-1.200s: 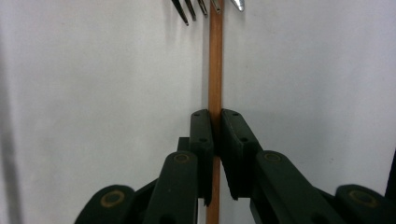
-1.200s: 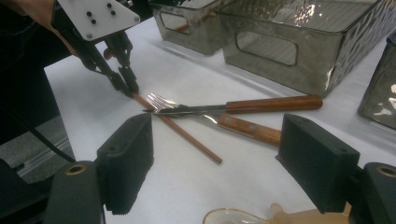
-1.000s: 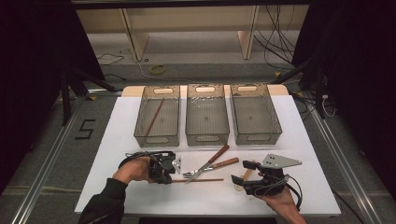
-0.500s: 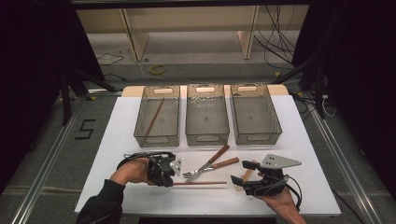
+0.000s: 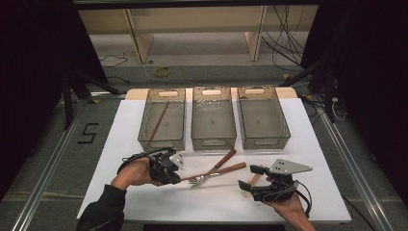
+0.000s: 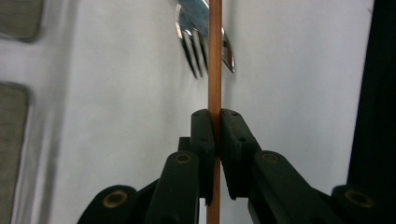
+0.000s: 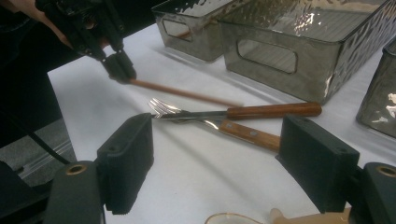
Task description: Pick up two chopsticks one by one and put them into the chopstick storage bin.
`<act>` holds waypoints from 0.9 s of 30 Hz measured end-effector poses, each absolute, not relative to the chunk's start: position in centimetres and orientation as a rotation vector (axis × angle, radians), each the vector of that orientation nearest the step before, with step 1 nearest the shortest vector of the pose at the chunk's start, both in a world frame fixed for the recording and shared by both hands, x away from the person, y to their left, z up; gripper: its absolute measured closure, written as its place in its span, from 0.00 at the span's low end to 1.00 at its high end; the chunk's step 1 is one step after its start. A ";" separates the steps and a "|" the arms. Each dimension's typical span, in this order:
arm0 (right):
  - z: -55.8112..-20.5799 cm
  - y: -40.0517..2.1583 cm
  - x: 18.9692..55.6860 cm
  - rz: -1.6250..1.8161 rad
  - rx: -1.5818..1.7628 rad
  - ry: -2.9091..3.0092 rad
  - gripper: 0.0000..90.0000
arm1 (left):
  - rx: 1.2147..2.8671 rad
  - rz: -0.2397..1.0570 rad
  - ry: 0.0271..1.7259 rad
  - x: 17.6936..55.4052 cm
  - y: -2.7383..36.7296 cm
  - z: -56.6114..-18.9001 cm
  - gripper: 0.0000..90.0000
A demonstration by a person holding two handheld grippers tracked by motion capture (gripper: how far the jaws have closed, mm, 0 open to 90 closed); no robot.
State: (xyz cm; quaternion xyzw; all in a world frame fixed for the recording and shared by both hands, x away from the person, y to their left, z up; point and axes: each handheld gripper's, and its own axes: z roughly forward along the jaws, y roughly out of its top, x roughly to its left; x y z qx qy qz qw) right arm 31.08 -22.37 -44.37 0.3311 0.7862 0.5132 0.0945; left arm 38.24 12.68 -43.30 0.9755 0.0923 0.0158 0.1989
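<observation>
**Left gripper has the chopstick pinched and is swinging it off the tabletop**

The left gripper [image 5: 179, 179] is sitting near the front left of the white tabletop [image 5: 120, 125], and its jaws are clamping tight on 1 thin brown chopstick [image 5: 192, 177]. The left gripper view is showing it plainly: both black pads are pressing on the stick [image 6: 215, 56] from either side, with no gap showing.

Here is the change. A moment ago the chopstick was lying flat, running parallel to the front edge, in front of the 2 wooden-handled forks [image 5: 211, 174]. Now its free end is angling away from that edge and crossing the fork tines, while the hand itself is hardly shifting. From the right gripper view the stick [image 7: 182, 92] is slanting out of the left gripper [image 7: 122, 70] towards the trays; whether its far tip is touching the cloth, I cannot tell.

The right gripper [image 5: 248, 177] is waiting near the front right, jaws standing wide apart with nothing between them, hovering just over a pale spoon-like utensil [image 5: 255, 180].

What it means: the pick looks done, and the carry seems to be starting. Of the 3 trays along the far edge, the left tray [image 5: 161, 144] is already holding 1 matching stick [image 5: 159, 122], so that looks like the destination. The grip is near 1 end, so the long free end may swing or catch the forks on the way
</observation>
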 end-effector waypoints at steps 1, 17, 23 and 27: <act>-44.4 -22.4 31.1 1.522 0.981 2.333 0.30 | 2.712 0.058 0.287 38.3 12.7 -43.3 0.93; -44.4 -22.4 31.1 1.516 0.985 2.338 0.30 | 2.521 0.130 0.565 39.8 14.3 -42.1 0.93; -44.4 -22.4 31.1 1.512 0.985 2.337 0.30 | 2.470 0.147 0.628 40.0 14.9 -41.6 0.93; -44.5 -22.3 31.1 1.512 0.986 2.338 0.30 | 2.439 0.162 0.659 40.1 15.2 -41.2 0.93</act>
